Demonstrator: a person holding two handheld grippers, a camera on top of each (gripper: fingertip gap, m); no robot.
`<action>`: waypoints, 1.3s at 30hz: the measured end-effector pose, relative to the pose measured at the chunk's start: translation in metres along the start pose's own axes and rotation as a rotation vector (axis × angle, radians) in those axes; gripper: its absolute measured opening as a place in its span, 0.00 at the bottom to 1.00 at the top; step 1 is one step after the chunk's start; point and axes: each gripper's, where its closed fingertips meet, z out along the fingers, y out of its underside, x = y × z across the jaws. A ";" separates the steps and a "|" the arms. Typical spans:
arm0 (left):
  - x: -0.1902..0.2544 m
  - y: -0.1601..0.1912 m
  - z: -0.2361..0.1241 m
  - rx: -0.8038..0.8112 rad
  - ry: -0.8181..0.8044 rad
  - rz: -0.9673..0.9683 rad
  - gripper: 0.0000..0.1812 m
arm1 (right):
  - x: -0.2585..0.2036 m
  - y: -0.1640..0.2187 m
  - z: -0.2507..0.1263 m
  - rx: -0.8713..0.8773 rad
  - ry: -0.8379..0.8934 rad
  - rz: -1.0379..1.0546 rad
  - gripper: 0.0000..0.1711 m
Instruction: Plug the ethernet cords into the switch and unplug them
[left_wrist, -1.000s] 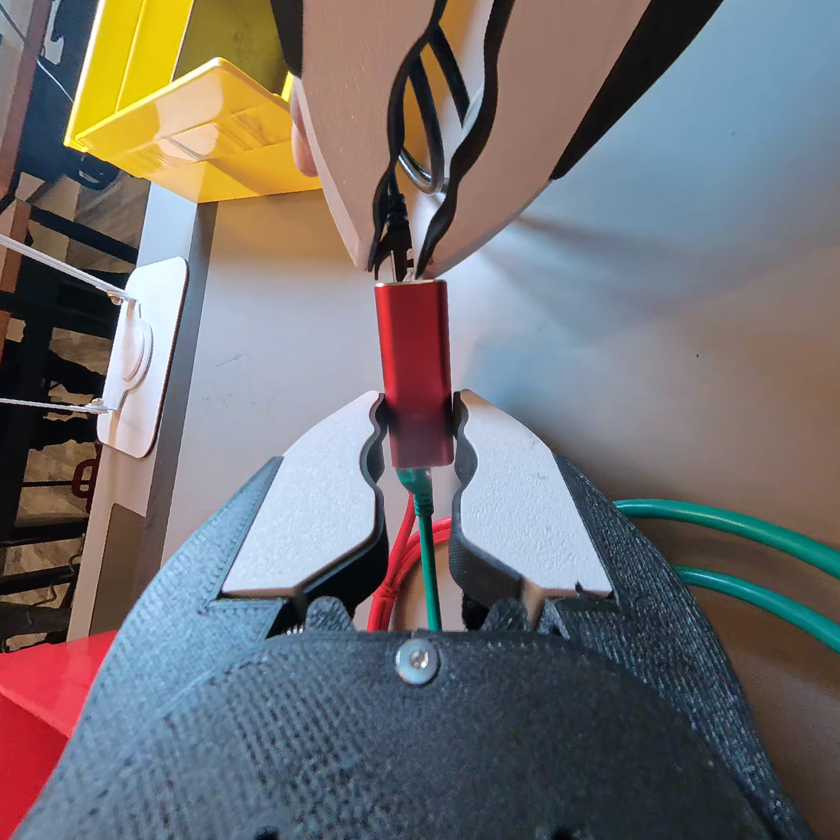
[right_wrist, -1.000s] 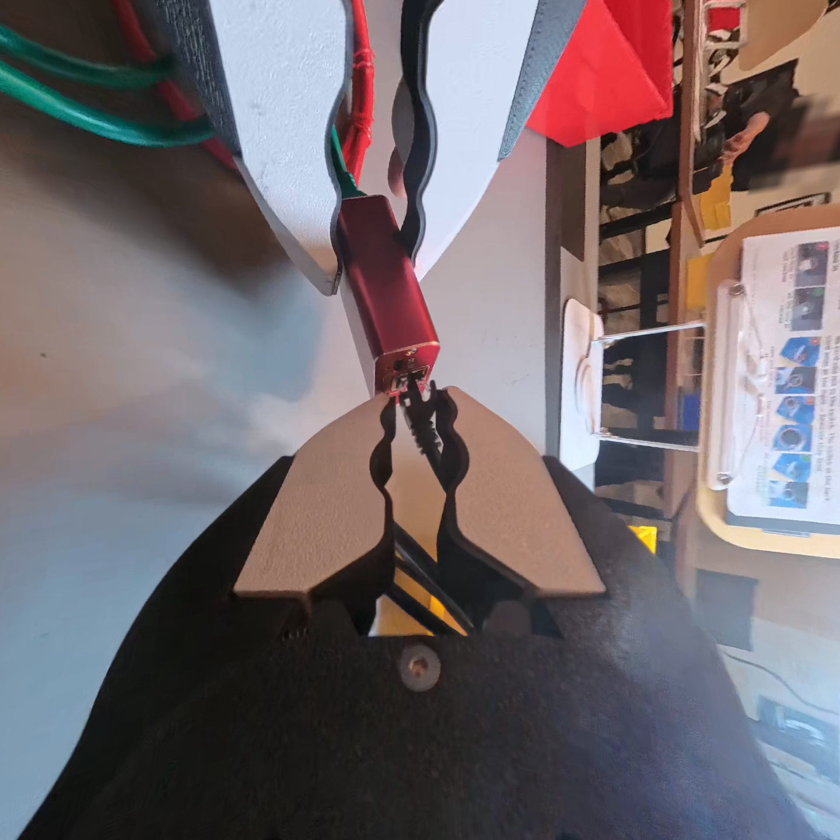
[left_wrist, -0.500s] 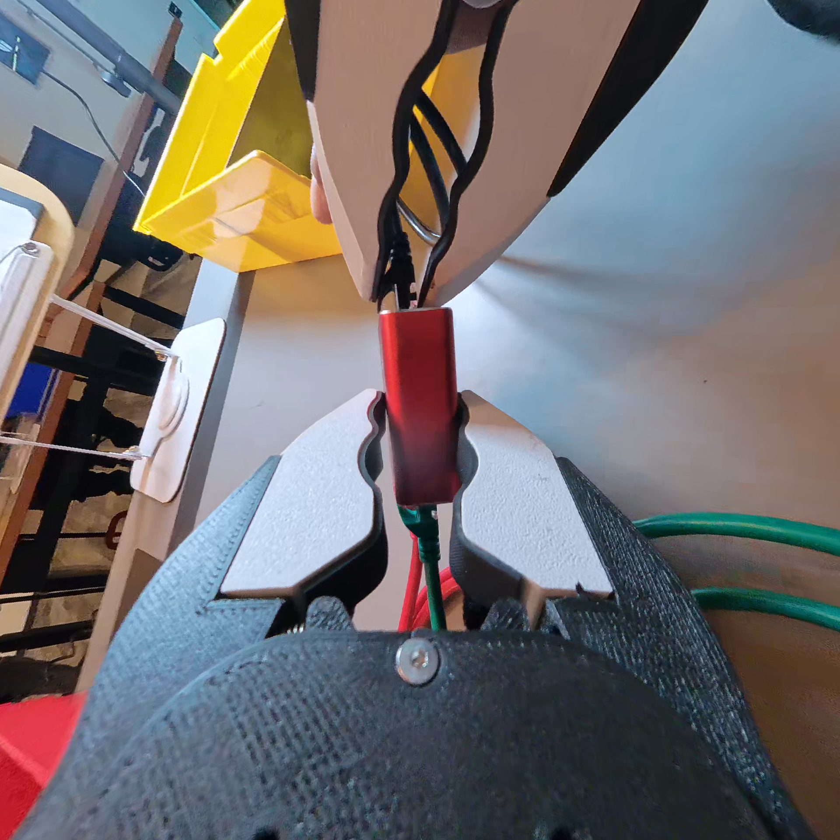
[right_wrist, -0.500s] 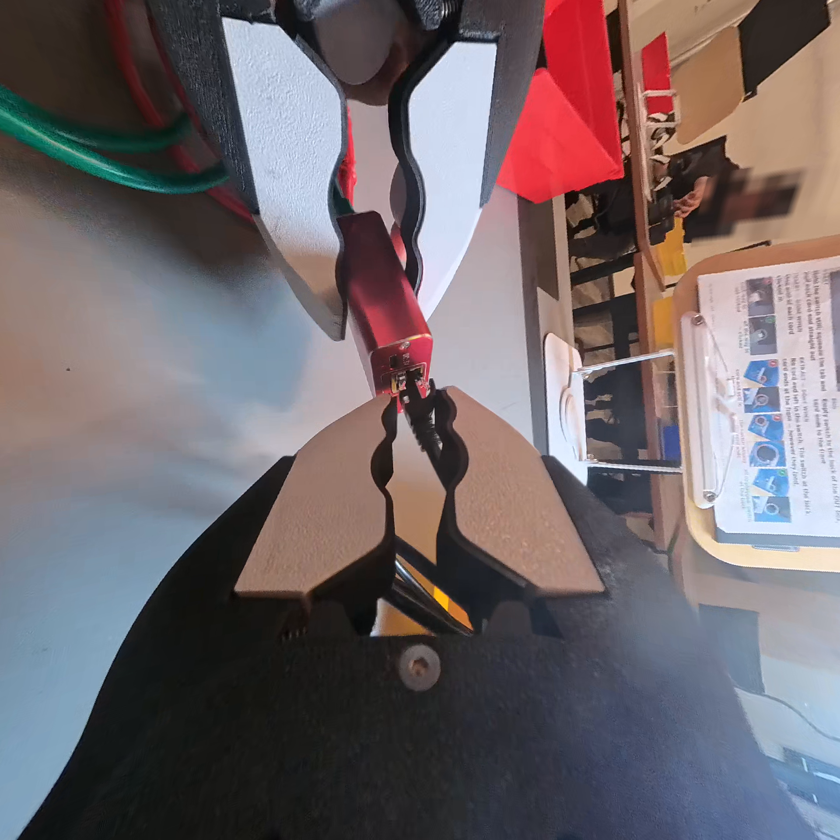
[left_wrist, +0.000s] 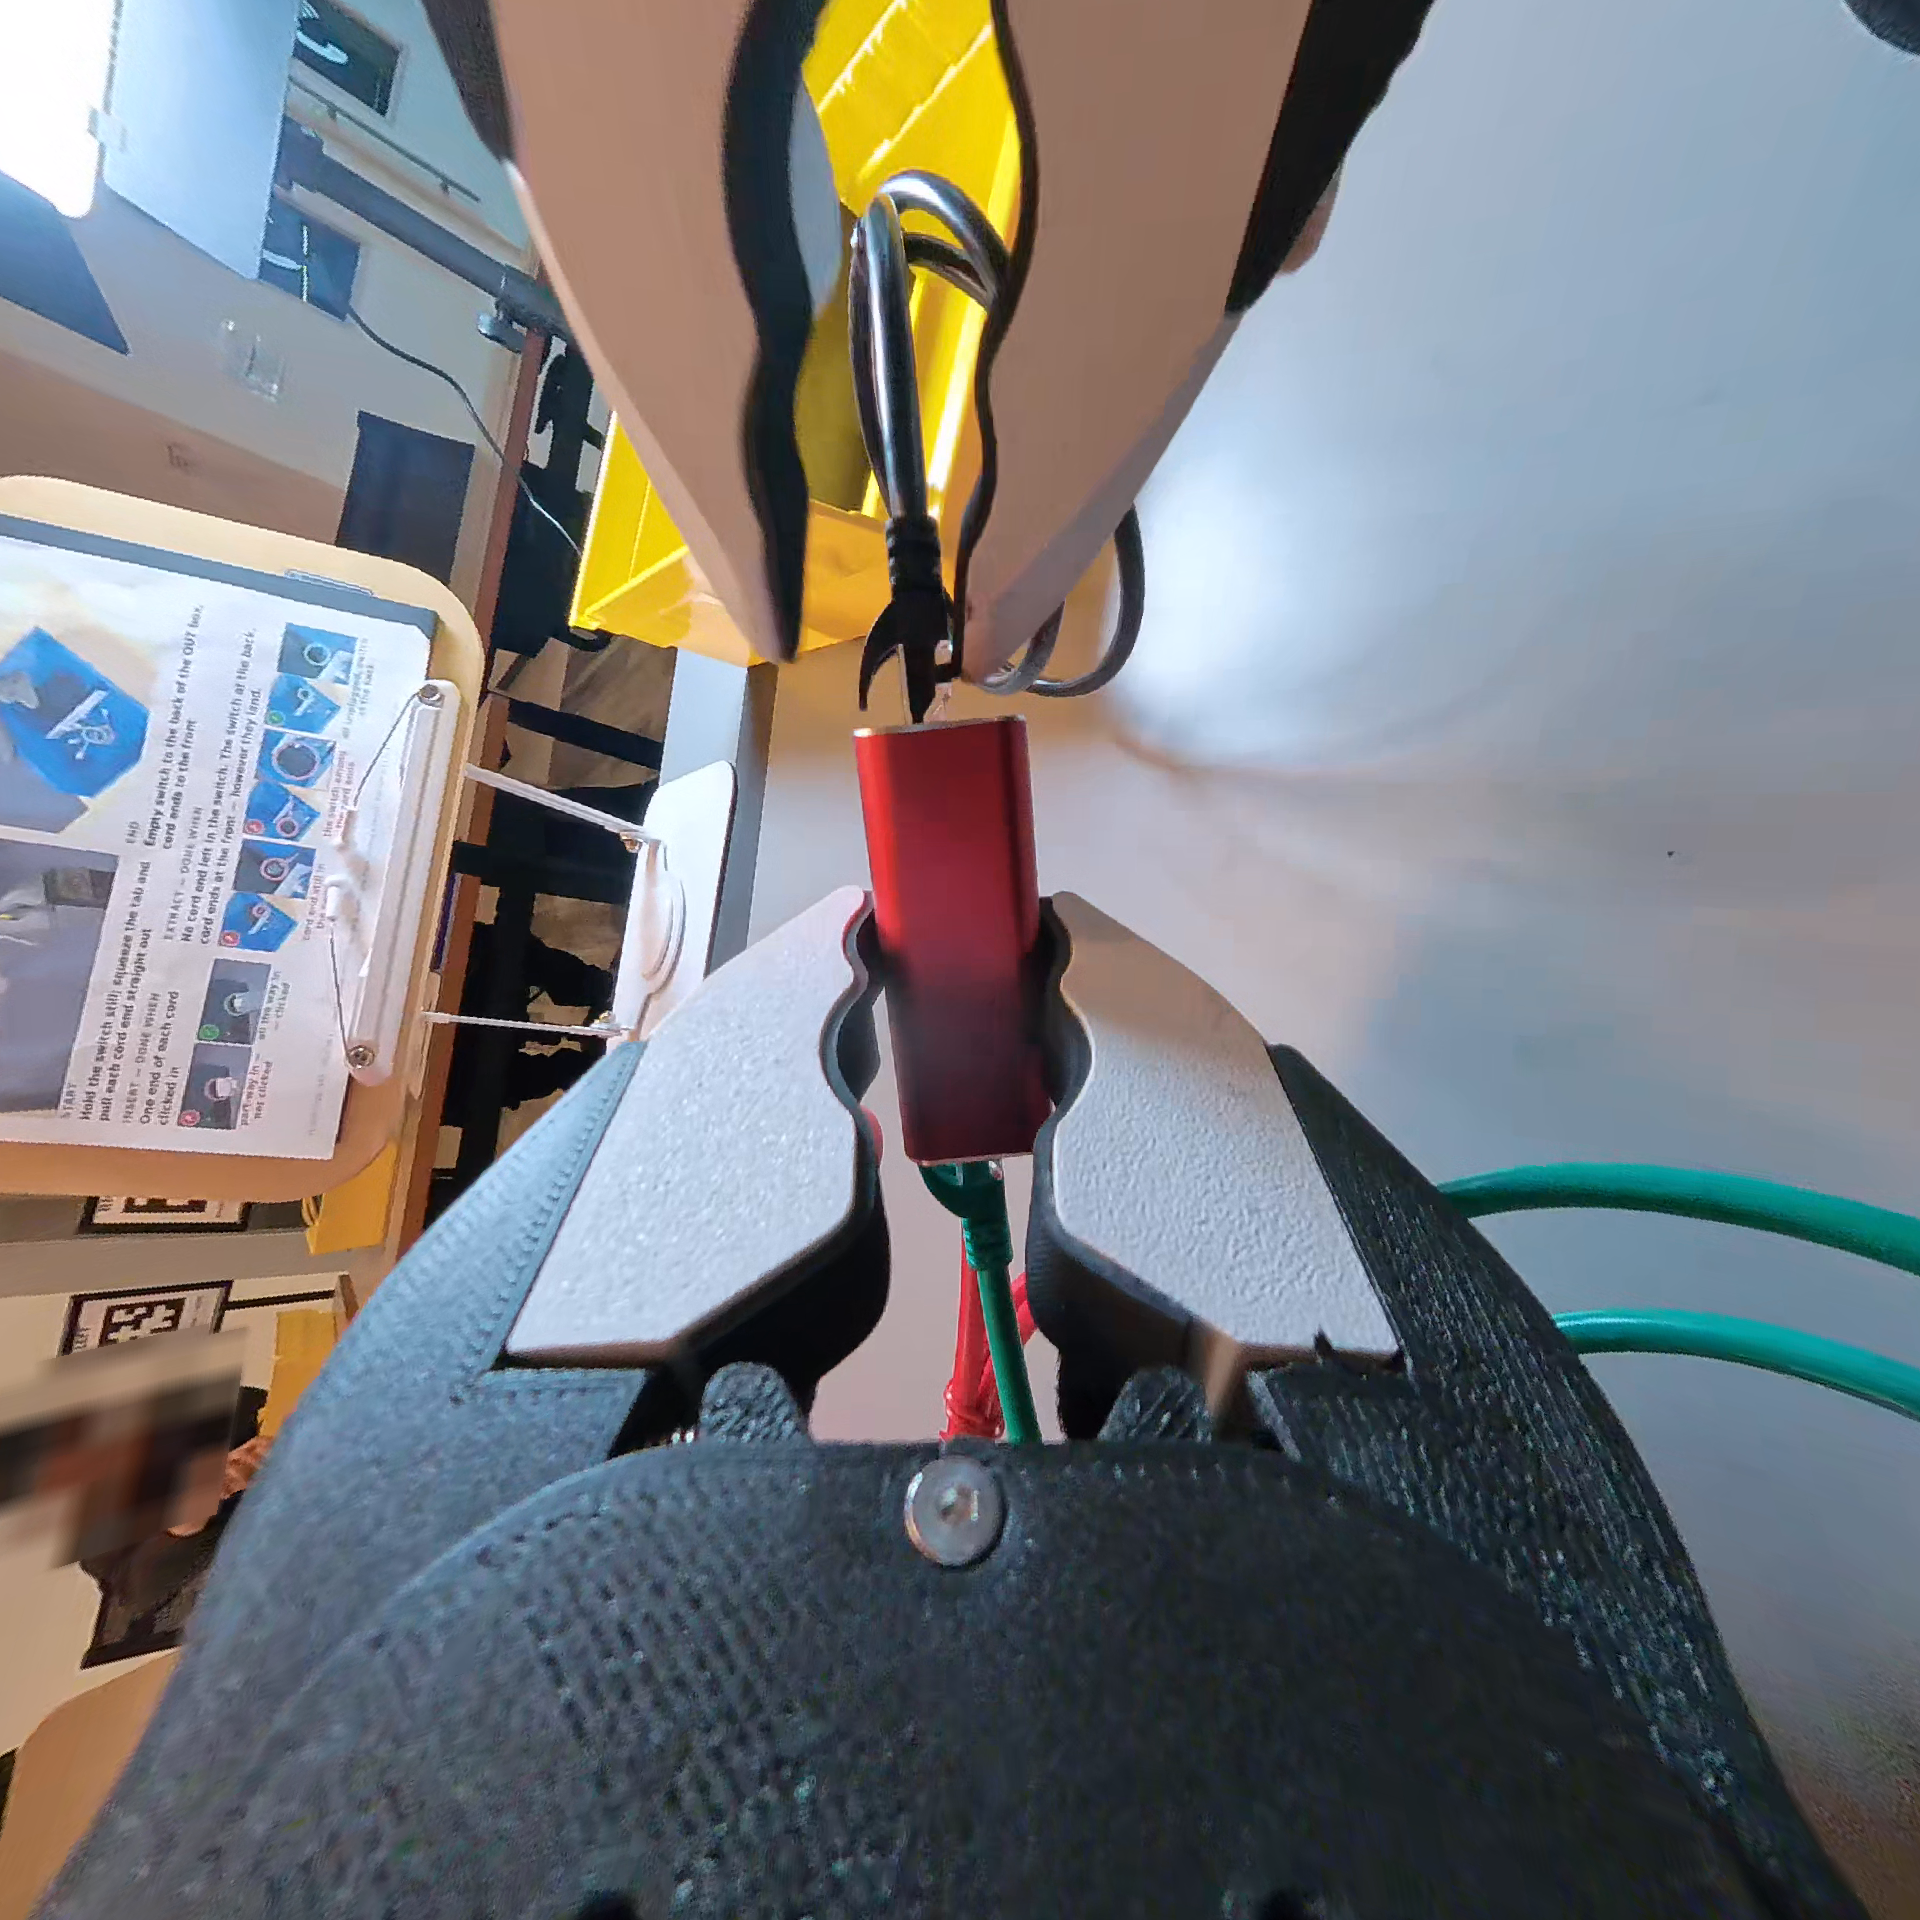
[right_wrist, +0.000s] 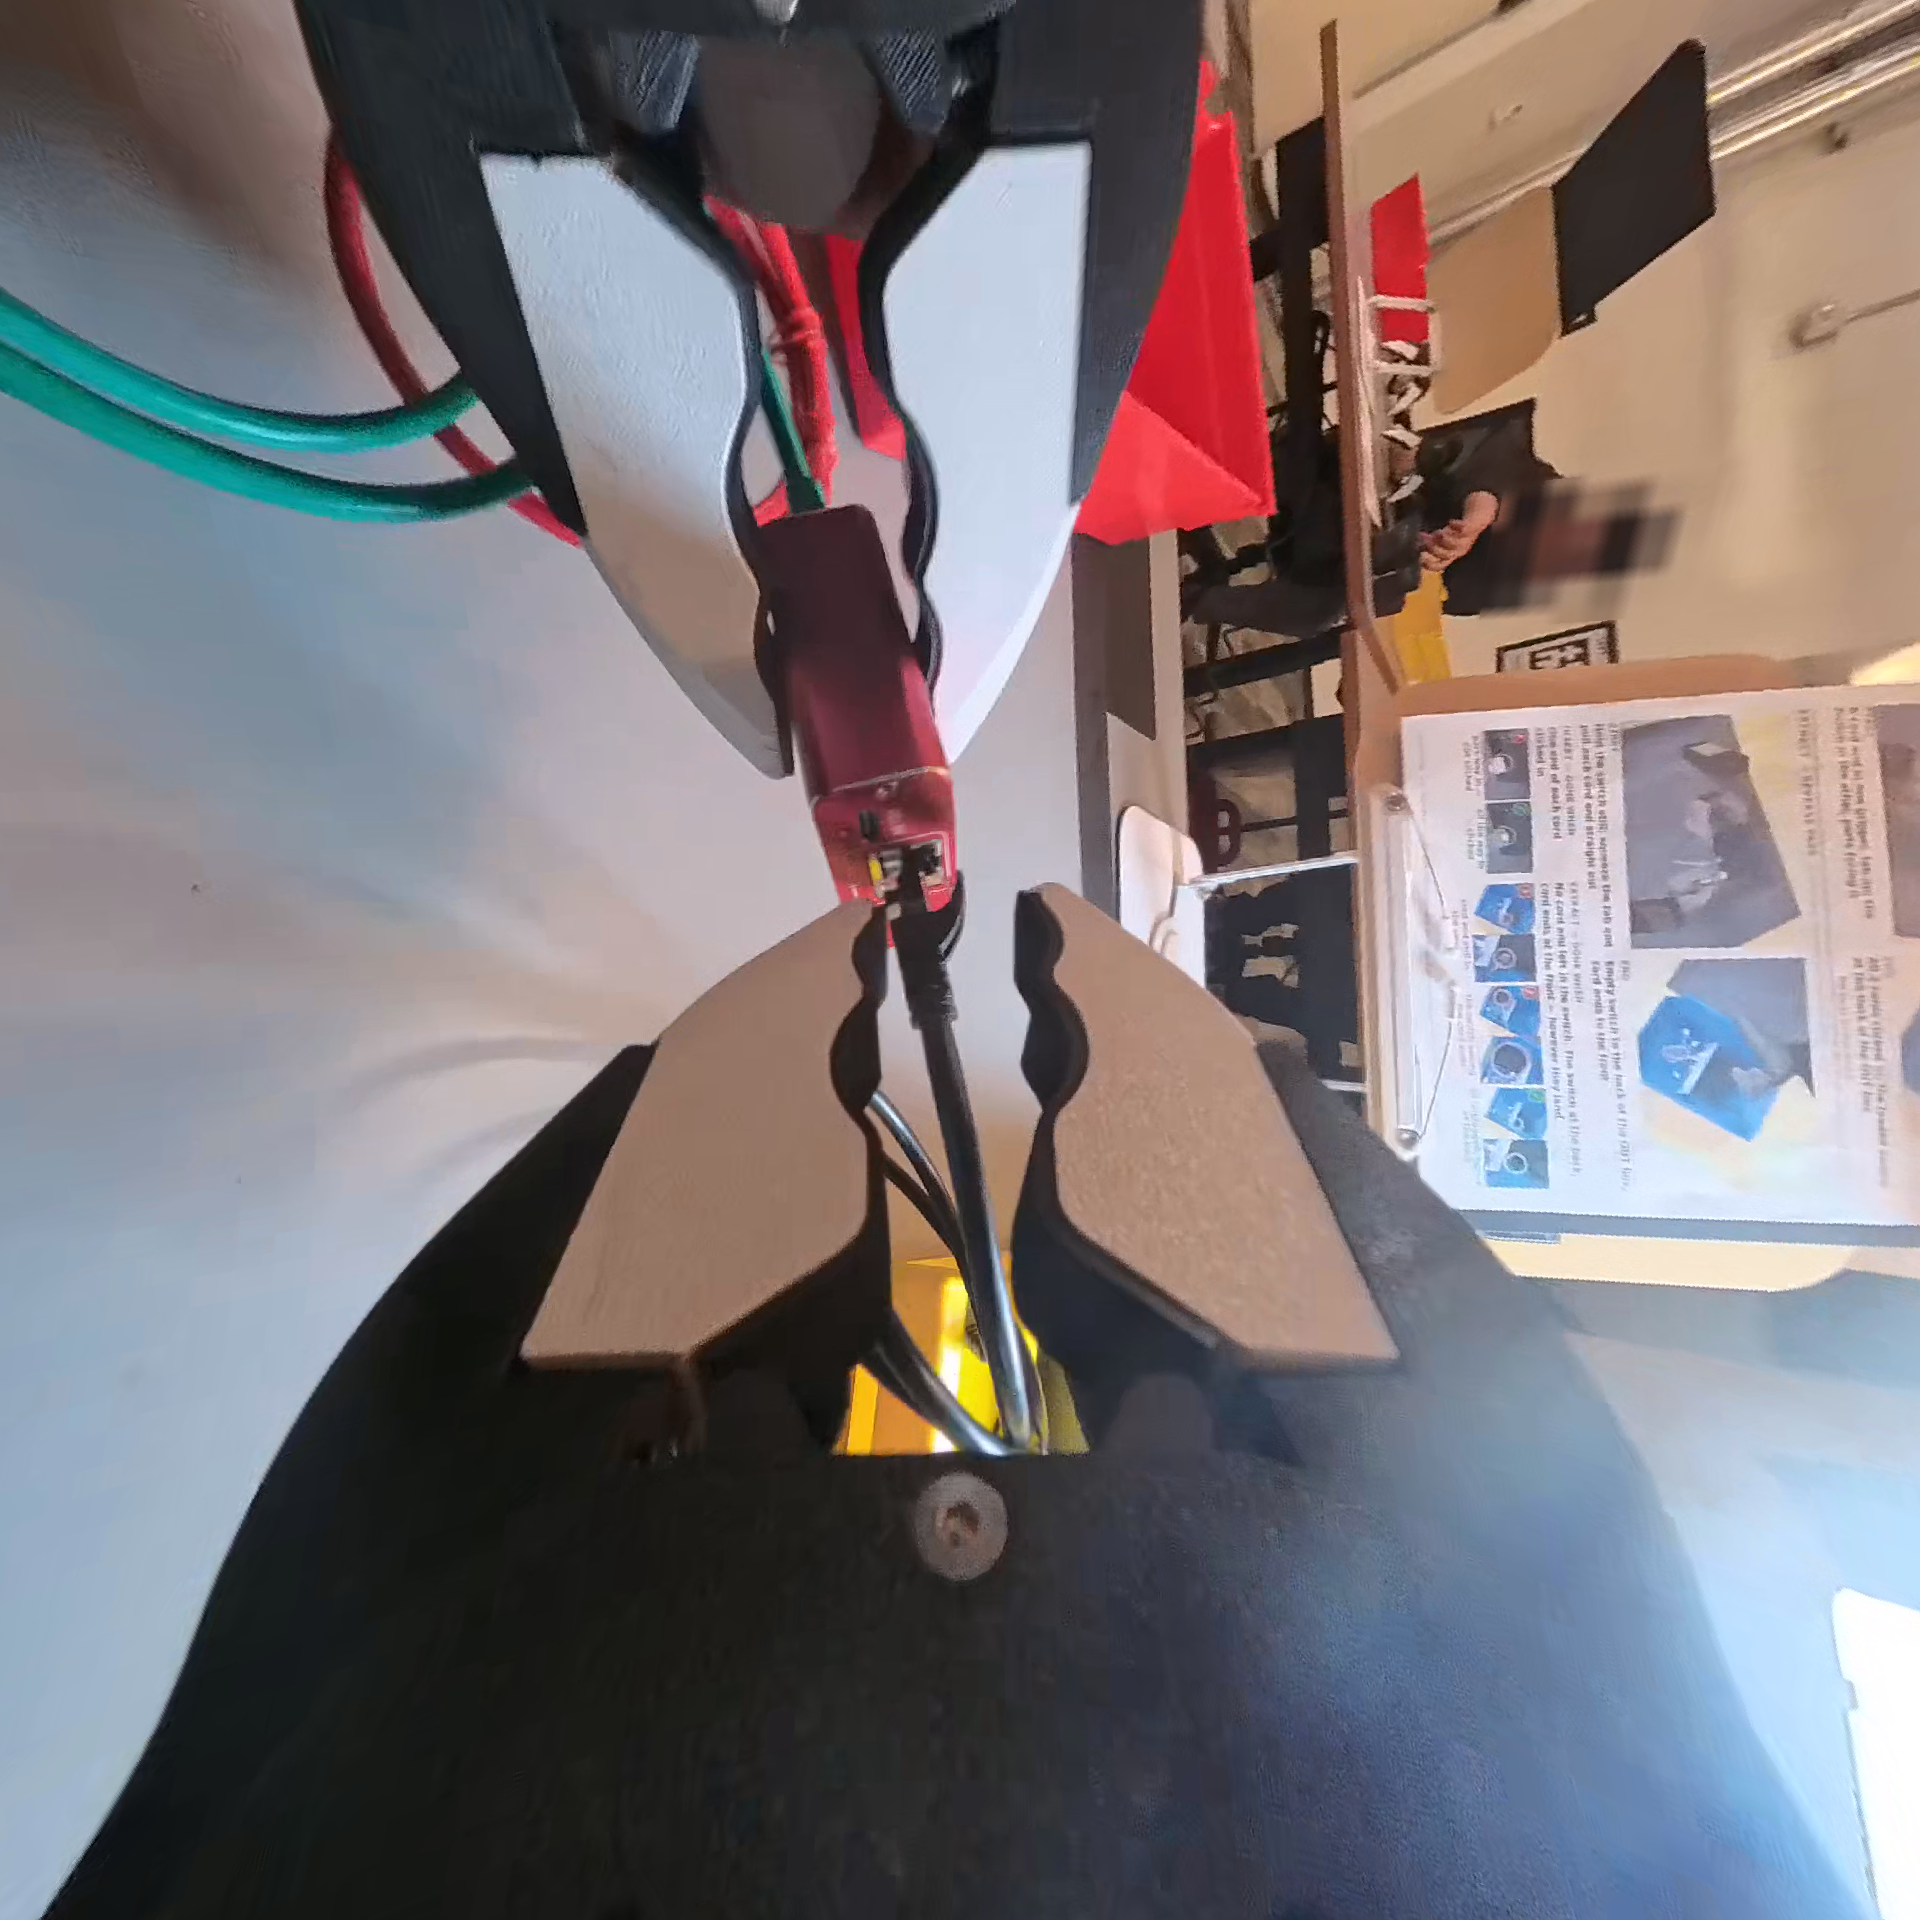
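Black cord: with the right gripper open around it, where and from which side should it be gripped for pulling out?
Probably grip the black cord on its short ribbed boot just behind the plug, where it enters the red switch. Approach along the cord's own line, opposite the left gripper, one of the right gripper fingers on each side.

The right tongs (right_wrist: 987, 904) now stand parted around the black cord (right_wrist: 951, 1081), no longer pinching its plug at the red switch (right_wrist: 857, 717).
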 end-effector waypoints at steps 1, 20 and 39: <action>0.000 0.001 0.000 -0.005 -0.003 0.005 0.15 | -0.003 0.001 0.003 0.005 -0.006 -0.007 0.10; 0.008 -0.004 -0.004 0.075 0.060 0.025 0.14 | -0.023 0.005 0.009 0.054 -0.111 -0.013 0.07; 0.045 -0.042 0.009 0.209 0.237 -0.045 0.15 | -0.055 0.018 -0.043 0.077 -0.445 0.008 0.07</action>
